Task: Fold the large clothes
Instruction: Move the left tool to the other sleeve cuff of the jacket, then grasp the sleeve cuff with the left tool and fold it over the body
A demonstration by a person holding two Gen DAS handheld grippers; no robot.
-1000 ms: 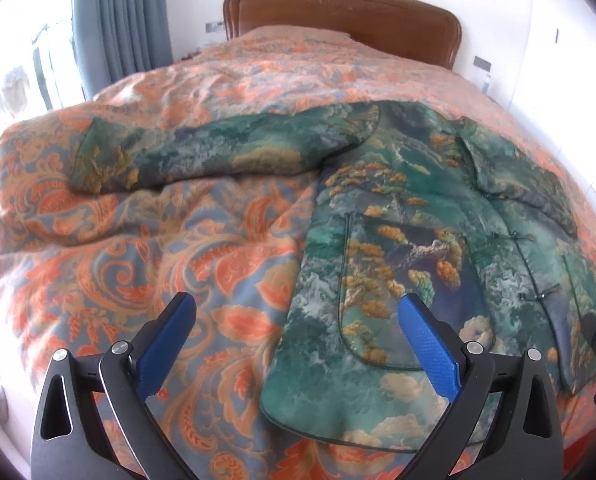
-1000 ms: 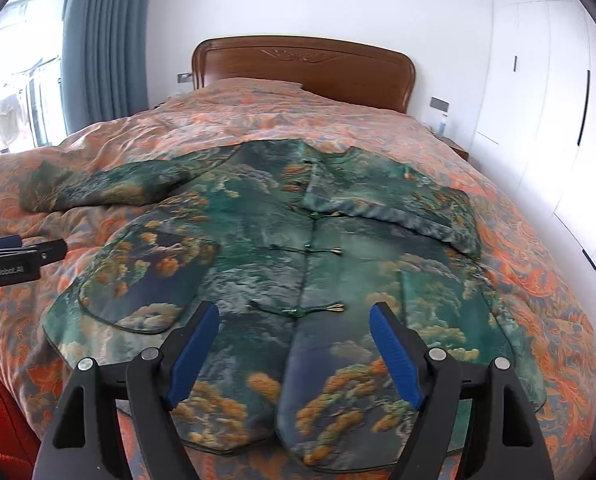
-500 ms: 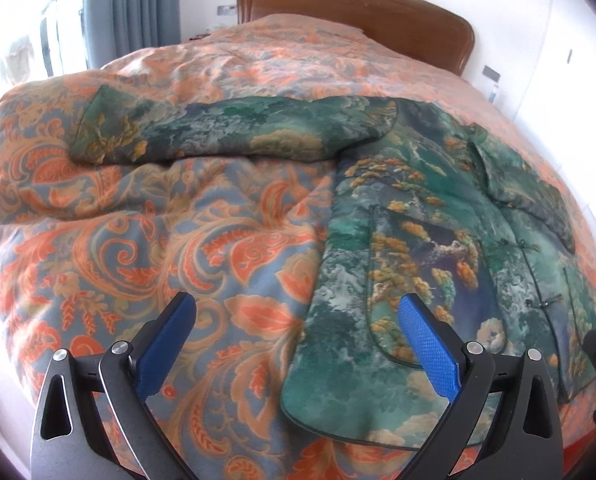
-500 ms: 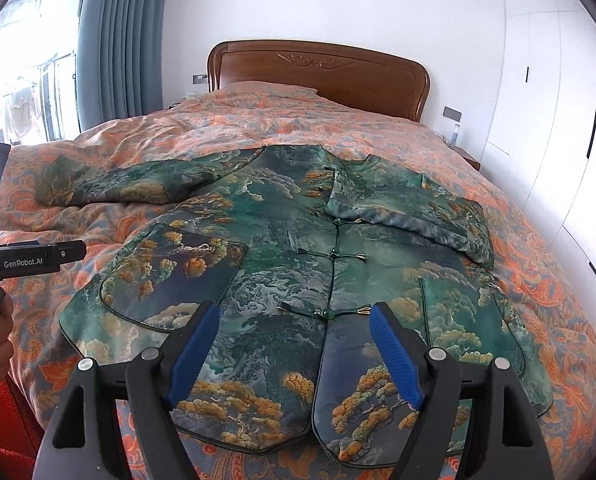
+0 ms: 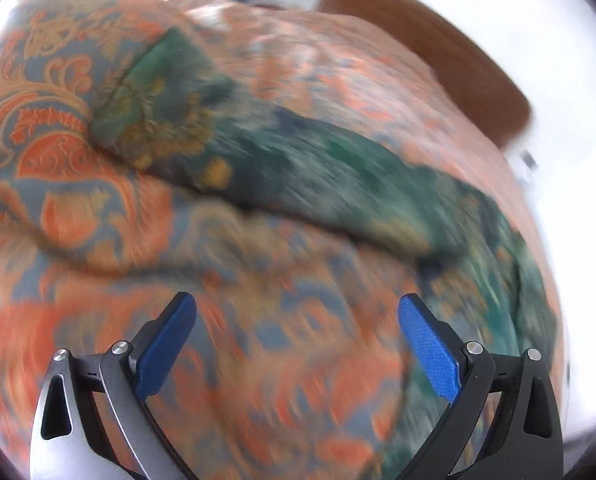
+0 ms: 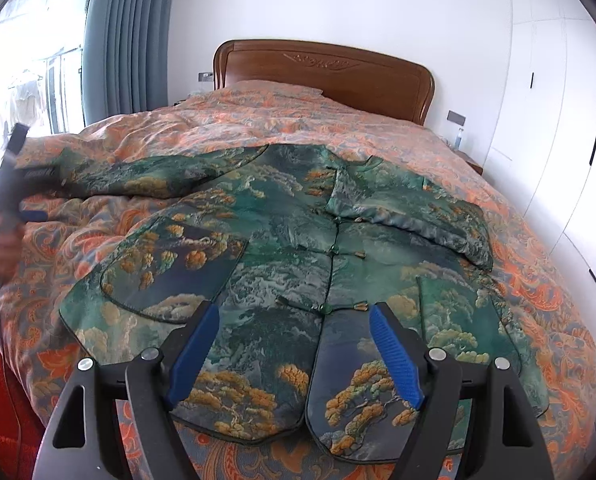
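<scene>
- Your jacket (image 6: 298,248), a green one printed with trees and clouds, is lying flat and face up on the bedspread (image 6: 537,280), its hem toward the foot edge of the bed and its collar toward the headboard (image 6: 321,68).
- Its front is sitting closed down the middle with knotted buttons.
- One sleeve (image 6: 146,176) is stretching straight out toward the window-side edge of the bed; the other sleeve (image 6: 409,216) is lying folded in across the chest.
- You are holding your right gripper (image 6: 294,356) over the hem at the foot edge, its blue fingers (image 6: 194,352) standing wide apart with nothing between them and no cloth touching them.
- Your left gripper (image 5: 296,344) is hanging above bare bedspread, just short of the outstretched sleeve (image 5: 298,160), with its fingers (image 5: 166,348) spread and nothing pinched.
- The left wrist view is blurring heavily, so you cannot judge how close the tips are sitting to the fabric.
- In the right wrist view your left hand (image 6: 2,240) is showing at the window-side edge, beside the cuff end of that sleeve.
</scene>
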